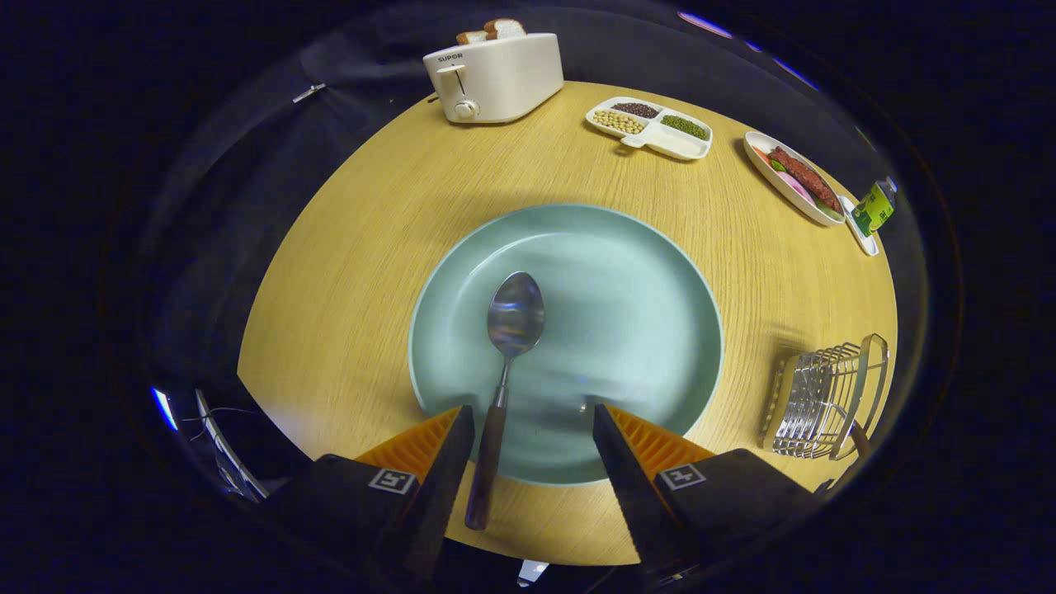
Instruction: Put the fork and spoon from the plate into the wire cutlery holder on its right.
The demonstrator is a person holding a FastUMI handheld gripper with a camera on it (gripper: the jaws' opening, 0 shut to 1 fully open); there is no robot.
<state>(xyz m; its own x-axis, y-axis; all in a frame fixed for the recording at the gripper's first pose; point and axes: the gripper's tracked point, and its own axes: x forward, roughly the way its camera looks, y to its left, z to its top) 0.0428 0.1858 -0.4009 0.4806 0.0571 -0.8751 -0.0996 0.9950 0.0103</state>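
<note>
I have the hand-held gripper [532, 417] low over the near rim of the plate [627, 330], fingers spread wide and pinching nothing. The spoon [505, 363] lies on the plate, bowl up toward the plate's middle, its dark handle running back over the near rim and onto the surface [363, 247]. The handle sits between my fingers, close beside the left finger; I cannot tell whether they touch. The right finger is well apart from it.

The holder [825, 400] stands on the surface to the right of the plate, apart from its rim, a wire rack with a bent frame. A dark handle pokes out at its near lower side; I cannot tell what it belongs to.

Beyond the plate, at the far edge of the surface, is a cream toaster [493, 77] with bread slices in its slots; the front reads "SUPOR". To its right sits a divided tray [652, 128] of beans and grains. Further right is a dish [794, 175] with sausage and other food, then a small green packet [873, 208] whose print is too small to read.
</note>
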